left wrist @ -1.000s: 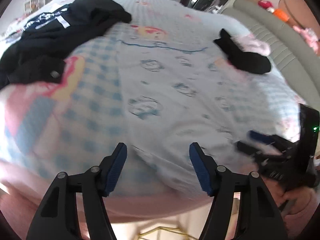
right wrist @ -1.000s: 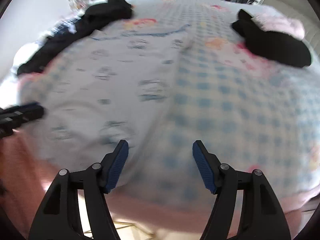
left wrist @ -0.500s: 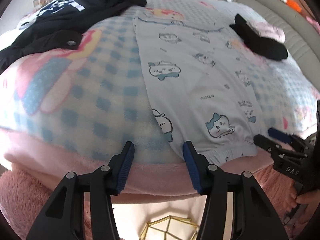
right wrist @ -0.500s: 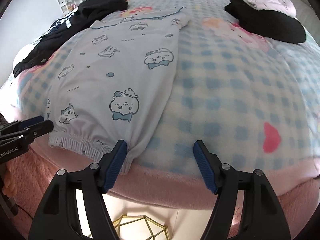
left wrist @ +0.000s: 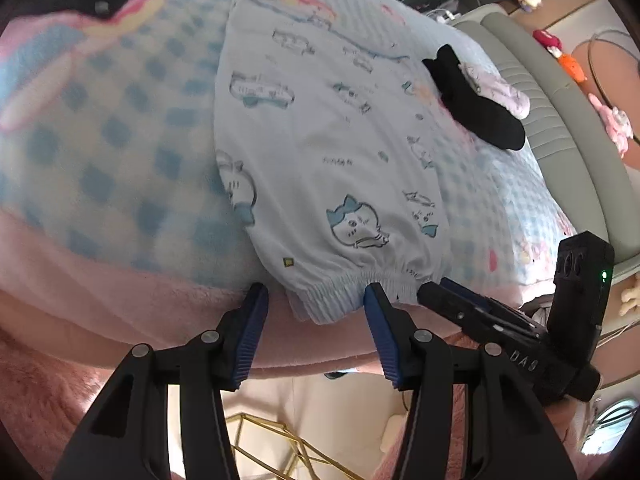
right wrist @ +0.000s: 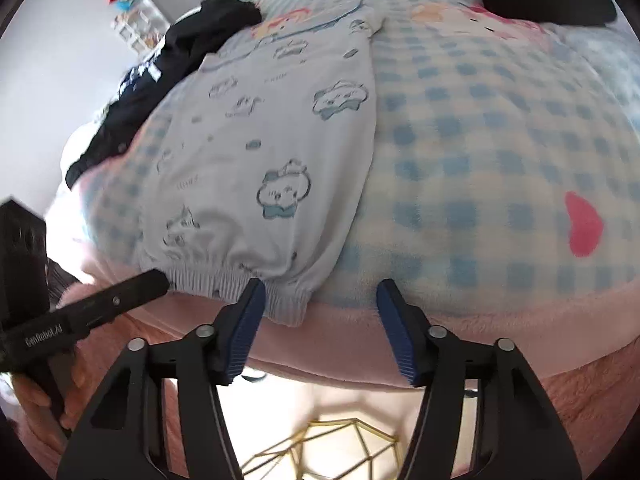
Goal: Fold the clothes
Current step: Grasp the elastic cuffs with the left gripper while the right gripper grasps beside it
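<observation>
1. The left gripper (left wrist: 314, 300) points steeply down at the near edge of the bed, its jaws closing; the elastic hem corner of the pale blue printed garment (left wrist: 320, 152) lies between the 2 blue pads (left wrist: 248, 332), which do not yet press on it.
2. The right gripper (right wrist: 320, 298) tilts down the same way, jaws also closing. Its left pad (right wrist: 246, 328) is right at the hem's other corner, and the garment (right wrist: 272, 148) stretches up and away from it; the gap towards the right pad holds mostly checked blanket (right wrist: 480, 160).
3. The garment lies flat on the blanket, hem at the pink border just ahead of both grippers.
4. Only the left wrist view shows the grey padded headboard (left wrist: 560, 128) far right, and the right gripper's body with a green light.
5. Only the right wrist view shows a hand (right wrist: 44, 396) gripping the left tool's handle, the dark clothes (right wrist: 160, 72) far upper left, and a red heart (right wrist: 584, 224) on the blanket to the right.
6. Both views show a black item (left wrist: 480, 108) beyond the garment.
</observation>
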